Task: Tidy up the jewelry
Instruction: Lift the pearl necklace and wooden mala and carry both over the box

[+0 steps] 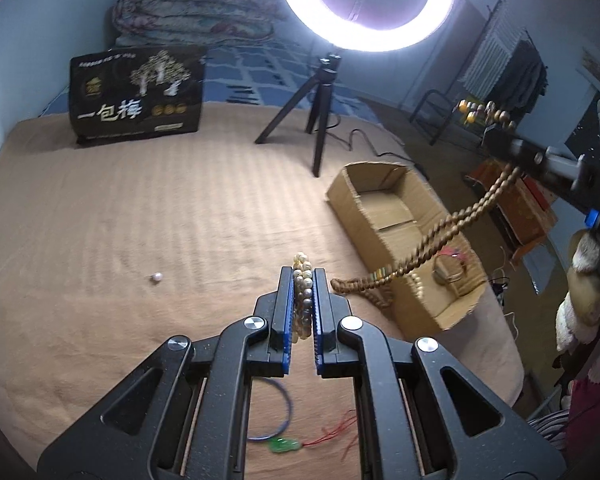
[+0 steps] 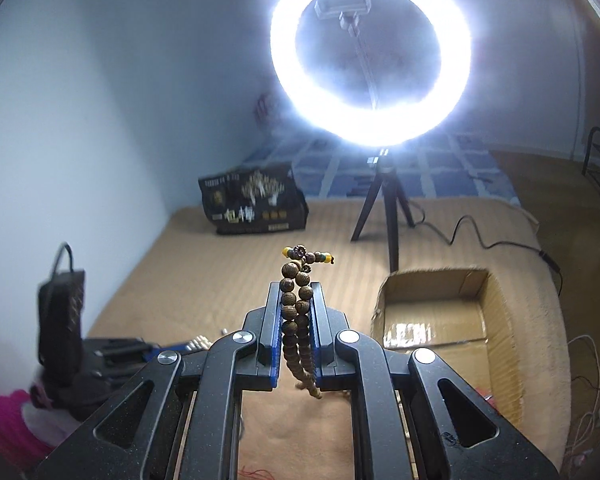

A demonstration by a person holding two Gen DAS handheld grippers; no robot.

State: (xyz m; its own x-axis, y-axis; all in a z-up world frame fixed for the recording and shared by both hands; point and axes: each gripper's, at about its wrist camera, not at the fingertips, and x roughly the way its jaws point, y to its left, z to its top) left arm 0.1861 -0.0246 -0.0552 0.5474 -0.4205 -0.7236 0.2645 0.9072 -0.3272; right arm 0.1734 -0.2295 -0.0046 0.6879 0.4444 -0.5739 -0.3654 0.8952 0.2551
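My left gripper [image 1: 303, 276] is shut on a pearl bracelet [image 1: 302, 300], held low over the tan bedspread. My right gripper [image 2: 297, 290] is shut on a brown wooden bead necklace [image 2: 298, 320]. In the left wrist view the right gripper [image 1: 496, 130] is raised at the right, and the necklace [image 1: 452, 224] hangs from it in a long strand down to the bedspread beside the cardboard box [image 1: 384, 216]. The open box [image 2: 436, 316] holds some jewelry at its near end [image 1: 448, 268]. A loose pearl [image 1: 156, 277], a blue bangle [image 1: 278, 412] and a green pendant on red cord [image 1: 286, 445] lie on the bedspread.
A ring light on a black tripod [image 1: 318, 120] stands behind the box, its cable trailing right. A black snack bag [image 1: 136, 94] stands at the back left. A folded quilt [image 1: 192, 12] lies behind it. The bed edge drops off right of the box.
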